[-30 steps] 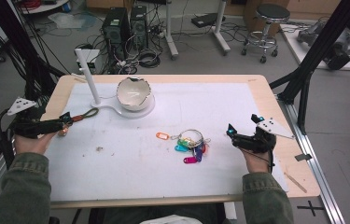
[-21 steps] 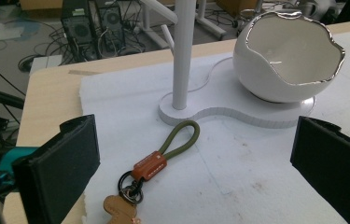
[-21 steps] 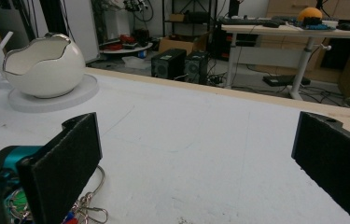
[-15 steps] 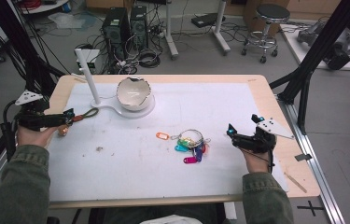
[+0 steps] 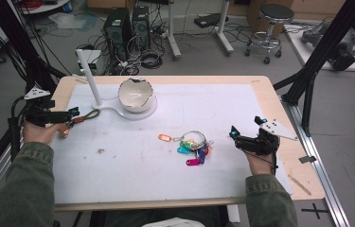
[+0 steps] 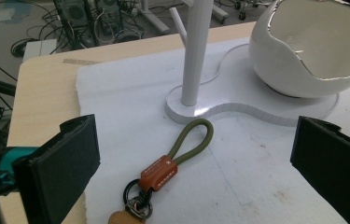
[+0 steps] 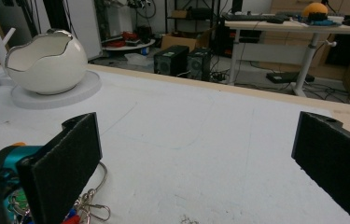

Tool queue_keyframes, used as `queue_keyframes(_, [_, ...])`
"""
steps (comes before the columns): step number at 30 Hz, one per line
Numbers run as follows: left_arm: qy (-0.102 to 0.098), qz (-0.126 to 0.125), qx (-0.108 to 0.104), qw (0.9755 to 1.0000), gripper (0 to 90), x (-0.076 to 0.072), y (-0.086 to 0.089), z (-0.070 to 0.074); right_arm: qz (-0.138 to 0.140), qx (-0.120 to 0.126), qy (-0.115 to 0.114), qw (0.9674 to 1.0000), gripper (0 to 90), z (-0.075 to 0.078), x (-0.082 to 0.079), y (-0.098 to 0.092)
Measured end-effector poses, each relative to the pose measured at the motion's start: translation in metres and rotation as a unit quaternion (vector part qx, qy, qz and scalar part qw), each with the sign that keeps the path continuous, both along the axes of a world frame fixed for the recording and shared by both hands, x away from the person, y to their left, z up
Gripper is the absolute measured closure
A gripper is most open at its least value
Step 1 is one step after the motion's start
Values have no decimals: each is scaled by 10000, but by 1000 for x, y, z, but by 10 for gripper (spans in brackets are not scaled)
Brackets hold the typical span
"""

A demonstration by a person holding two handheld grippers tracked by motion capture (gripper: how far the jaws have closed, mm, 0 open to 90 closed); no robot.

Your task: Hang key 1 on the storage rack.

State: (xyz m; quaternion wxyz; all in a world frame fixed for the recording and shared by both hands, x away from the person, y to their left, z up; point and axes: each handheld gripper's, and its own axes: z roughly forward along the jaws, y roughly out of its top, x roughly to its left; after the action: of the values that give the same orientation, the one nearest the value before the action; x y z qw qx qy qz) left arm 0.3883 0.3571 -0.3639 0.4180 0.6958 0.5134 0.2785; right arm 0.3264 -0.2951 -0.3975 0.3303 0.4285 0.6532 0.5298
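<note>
Right gripper (image 7: pixel 196 172) hovering with jaws wide apart over the white mat (image 7: pixel 200 126); bowl (image 7: pixel 45 63) sitting upper left, key ring (image 7: pixel 93 196) lying lower left.

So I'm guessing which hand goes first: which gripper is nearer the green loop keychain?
Left. The left gripper sits open right at the keychain, which lies between its jaws. The right gripper is far across the table, beside the bunch of coloured key tags.

olive-green sleeves (image 5: pixel 23 189); black tools with teal trim, grey plates.
</note>
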Motion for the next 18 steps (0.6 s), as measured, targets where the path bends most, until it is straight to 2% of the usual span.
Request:
queue_keyframes(6, [260,-57,-1,9996,18,12,3,-9,-25,1,-2,10000,5,0,0,0])
queue_keyframes(10, [433,-141,161,9988,18,21,3,-11,-16,-29,3,10000,5,0,1,1])
queue_keyframes(12, [516,-217,338,9979,18,25,1,-10,-6,-46,10,10000,5,-1,1,1])
queue_keyframes(18, [626,-314,422,9967,18,33,0,-10,-16,-57,-9,10000,5,0,1,1])
